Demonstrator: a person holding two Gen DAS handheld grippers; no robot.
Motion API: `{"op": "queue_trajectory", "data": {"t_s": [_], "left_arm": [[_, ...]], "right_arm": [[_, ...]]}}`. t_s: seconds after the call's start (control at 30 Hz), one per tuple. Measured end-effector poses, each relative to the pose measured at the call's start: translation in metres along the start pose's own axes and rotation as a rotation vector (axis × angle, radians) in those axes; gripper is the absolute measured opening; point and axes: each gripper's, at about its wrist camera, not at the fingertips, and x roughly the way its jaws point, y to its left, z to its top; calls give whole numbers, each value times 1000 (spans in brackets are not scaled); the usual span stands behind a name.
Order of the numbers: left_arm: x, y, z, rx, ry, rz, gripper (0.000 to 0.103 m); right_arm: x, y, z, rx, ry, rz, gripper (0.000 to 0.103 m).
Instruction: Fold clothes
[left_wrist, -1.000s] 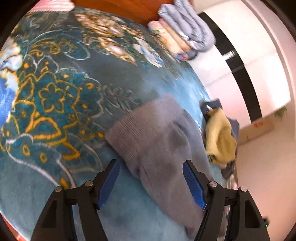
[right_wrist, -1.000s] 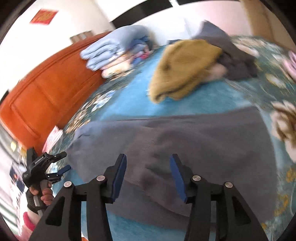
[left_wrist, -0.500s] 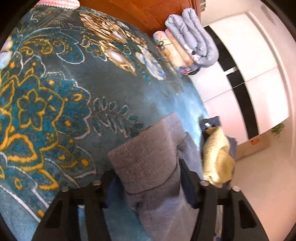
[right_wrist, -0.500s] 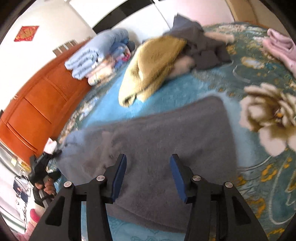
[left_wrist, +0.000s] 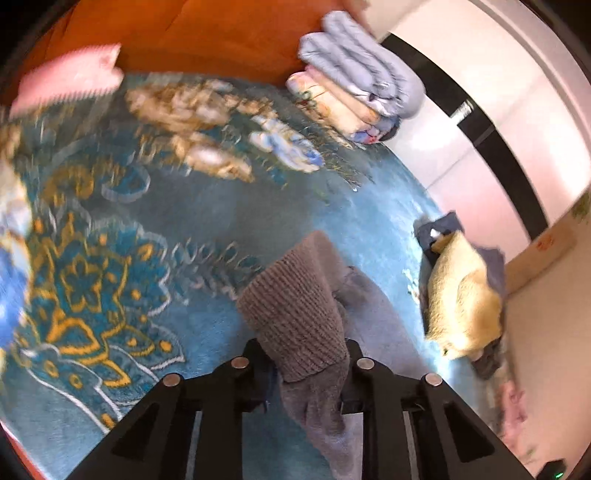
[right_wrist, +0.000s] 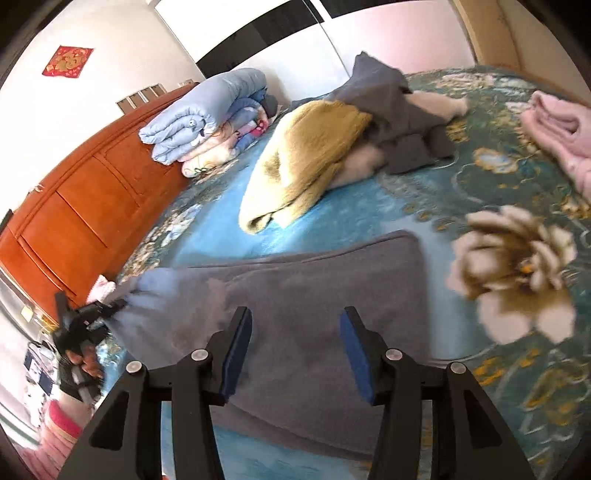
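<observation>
While my left gripper (left_wrist: 306, 369) pinches the grey sweater's (right_wrist: 295, 295) cuff (left_wrist: 295, 314), my right gripper (right_wrist: 295, 354) hovers wide open — one sweater, two grippers.

bed (right_wrist: 369, 218): floral teal blanket | on it: grey garment (right_wrist: 314, 295), clothes pile (right_wrist: 354, 136), folded quilts (right_wrist: 207, 118)

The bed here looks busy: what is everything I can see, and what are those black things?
Grey sweater: one, grey, spread on the bed.
Bedspread: one, teal with flowers.
Clothes pile: one, mustard and dark grey, far side.
Pink garment: one, right edge.
Folded quilts: one stack, pale blue on top, by the headboard.
Headboard: one, orange wood.
Left gripper: black, shut on the sweater's cuff.
Right gripper: black, blue pads, open above the sweater.
</observation>
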Motion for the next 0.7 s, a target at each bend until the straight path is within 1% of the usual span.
{"op": "queue_trajectory", "data": {"t_s": [0.07,0.17,0.3,0.43,0.53,0.6,0.7], "left_arm": [[-14,-28,0,79,-31,3,22],[-38,-84,-4,228,-86,9,22],[-59,-161,-23,427,-139,18,22],[-67,-233,-66,616,-146,2,22],[-60,-273,-108,738,-128,-17,22],[-51,-294,-135,804,-102,-20,22],[-31,-317,-176,893,-49,0,22]], "right_arm": [[-4,-13,-3,23,-2,-8,51],[-15,-30,-8,71,-42,3,51],[-24,-47,-16,111,-67,21,51],[-28,-57,-23,138,-78,35,51],[-29,-67,-25,176,-84,53,51],[-31,-71,-25,191,-89,58,51],[-33,-74,-26,204,-96,60,51]]}}
